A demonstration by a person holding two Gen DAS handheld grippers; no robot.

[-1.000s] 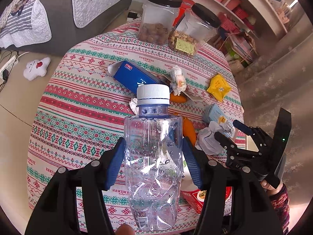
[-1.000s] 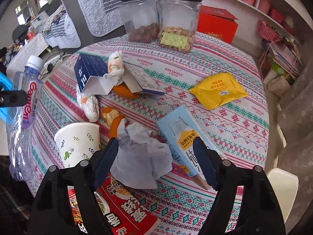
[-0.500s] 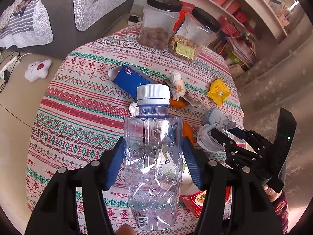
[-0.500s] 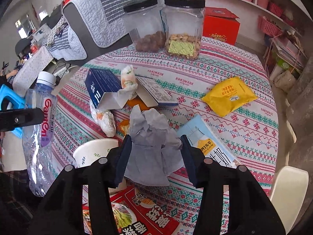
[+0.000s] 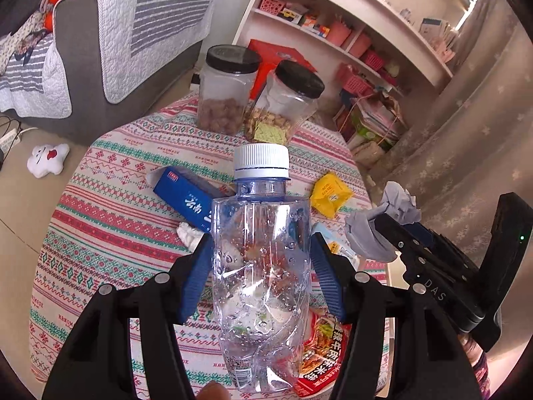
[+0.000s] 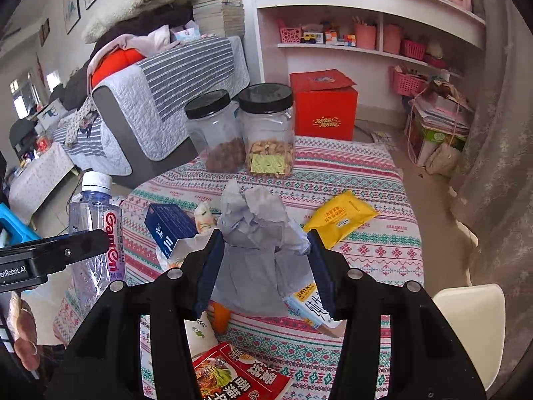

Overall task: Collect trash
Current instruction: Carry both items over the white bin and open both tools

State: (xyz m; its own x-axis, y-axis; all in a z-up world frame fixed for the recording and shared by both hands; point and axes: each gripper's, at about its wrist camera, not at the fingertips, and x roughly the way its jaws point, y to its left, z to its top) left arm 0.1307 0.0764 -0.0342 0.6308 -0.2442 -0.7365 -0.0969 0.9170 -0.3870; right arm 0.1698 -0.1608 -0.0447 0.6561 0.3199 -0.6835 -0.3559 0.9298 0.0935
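Now my right gripper (image 6: 263, 263) has just closed on the crumpled grey paper (image 6: 256, 233) and lifted it off the table (image 6: 366, 166); my left gripper (image 5: 261, 276) clamps the empty bottle (image 5: 261, 266), so 2 pieces are collected.

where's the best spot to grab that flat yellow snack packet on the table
Judging by its pose, take the flat yellow snack packet across its narrow width near the middle, coming from above. It lies flat on the patterned tablecloth with bare cloth all round, so jaws should slide down both long edges and pinch it up.
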